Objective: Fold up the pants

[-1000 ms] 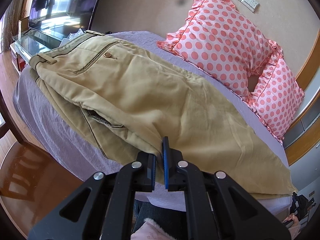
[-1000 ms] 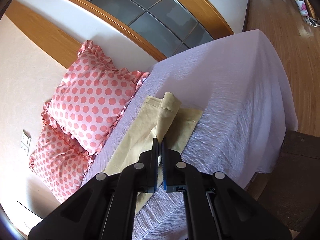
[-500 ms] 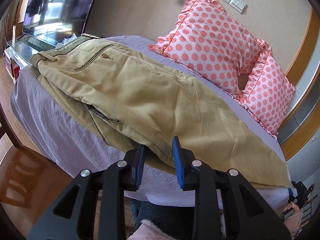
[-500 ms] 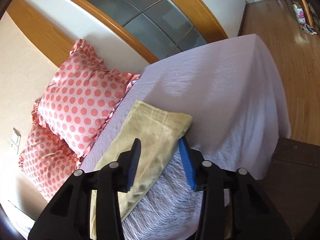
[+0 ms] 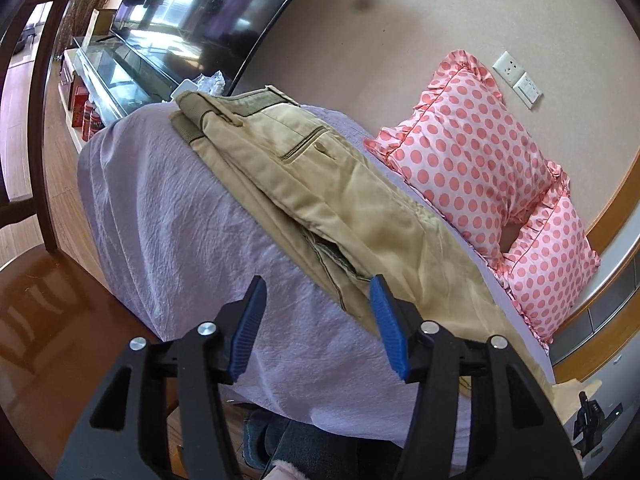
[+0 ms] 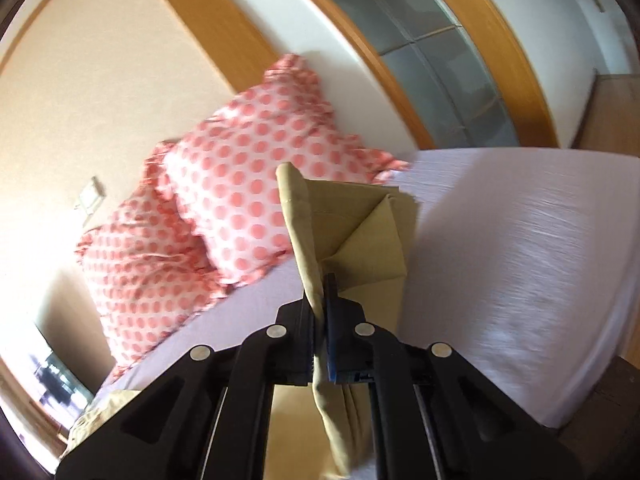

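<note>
On the bed (image 5: 168, 216), under its lilac sheet, I see the tan pants (image 5: 328, 192) lying doubled lengthwise, waistband toward the TV stand (image 5: 108, 76). My left claw (image 5: 318, 320) hangs spread wide just short of the crotch seam — gripping nothing. My right claw (image 6: 323, 304) is clenched on the pants' hem (image 6: 348, 232), lifted off the sheet beside the polka-dot pillows (image 6: 240, 184) — that view is blurred.

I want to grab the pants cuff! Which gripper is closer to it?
Right. The right gripper is shut on the pants cuff, lifting it. The left gripper is open beside the pants' middle.
</note>
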### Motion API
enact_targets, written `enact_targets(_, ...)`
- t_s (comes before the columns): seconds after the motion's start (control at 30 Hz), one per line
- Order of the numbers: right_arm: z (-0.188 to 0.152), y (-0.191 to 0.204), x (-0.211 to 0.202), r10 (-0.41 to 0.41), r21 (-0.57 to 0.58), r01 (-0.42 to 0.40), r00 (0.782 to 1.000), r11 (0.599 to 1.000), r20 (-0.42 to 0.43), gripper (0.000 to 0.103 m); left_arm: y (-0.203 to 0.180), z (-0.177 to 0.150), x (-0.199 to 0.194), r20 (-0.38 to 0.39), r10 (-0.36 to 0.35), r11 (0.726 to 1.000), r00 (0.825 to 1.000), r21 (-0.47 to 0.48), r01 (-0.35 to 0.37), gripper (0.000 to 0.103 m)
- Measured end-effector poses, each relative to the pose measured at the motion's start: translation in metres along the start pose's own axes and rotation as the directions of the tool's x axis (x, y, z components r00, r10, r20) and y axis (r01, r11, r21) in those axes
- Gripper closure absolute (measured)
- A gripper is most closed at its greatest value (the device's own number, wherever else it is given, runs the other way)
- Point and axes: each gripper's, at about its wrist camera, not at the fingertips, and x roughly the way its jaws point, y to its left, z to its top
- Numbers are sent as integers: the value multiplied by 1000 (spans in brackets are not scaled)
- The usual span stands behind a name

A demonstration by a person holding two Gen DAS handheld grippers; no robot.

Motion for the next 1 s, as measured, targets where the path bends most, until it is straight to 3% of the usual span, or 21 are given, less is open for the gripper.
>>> enact_targets(0.07,-8,53,23,158,-53,-161,986,986,-62,98,3,-2,1,-5,-8,1000,1000,-13,8,42)
enact_targets(0.13,-30,107,44,296,-99,-314,941,944,-162,98,4,-4,0,-5,-9,1000,1000,-14,9,39)
enact_targets(0.2,-70,160,63,404,-129,-459,861,879,-309,98,5,-4,-2,3,-23,1000,1000,-19,23,35)
enact_targets(0.27,-118,201,78,443,-141,-564,759,814,-478,98,6,-1,-3,11,-34,999,999,-21,34,30)
enact_targets(0.33,-171,232,87,389,-181,-625,659,759,-644,97,8,3,-4,12,-39,999,999,-21,39,29)
enact_targets(0.4,-208,246,85,298,-241,-641,613,729,-732,86,10,7,-3,14,-39,999,999,-22,39,25)
enact_targets(0.47,-218,246,74,301,-262,-658,614,705,-730,53,10,11,-2,17,-43,999,999,-20,43,24)
enact_targets(0.5,-215,245,68,320,-261,-665,619,700,-718,42,10,13,0,20,-44,999,999,-17,44,24)
enact_targets(0.53,-210,243,64,335,-258,-666,625,700,-705,21,9,16,2,21,-41,999,999,-12,41,24)
enact_targets(0.57,-203,245,62,353,-252,-667,632,701,-689,13,9,18,4,20,-29,1000,999,-5,29,24)
enact_targets(0.7,-191,235,62,377,-210,-648,642,732,-668,13,5,28,15,18,28,1000,999,8,-29,24)
enact_targets(0.83,-198,228,68,374,-149,-622,626,769,-684,13,2,40,27,14,73,997,997,20,-73,24)
enact_targets(1.0,-201,228,67,382,-140,-621,627,771,-679,13,-8,58,41,0,141,988,990,70,-141,24)
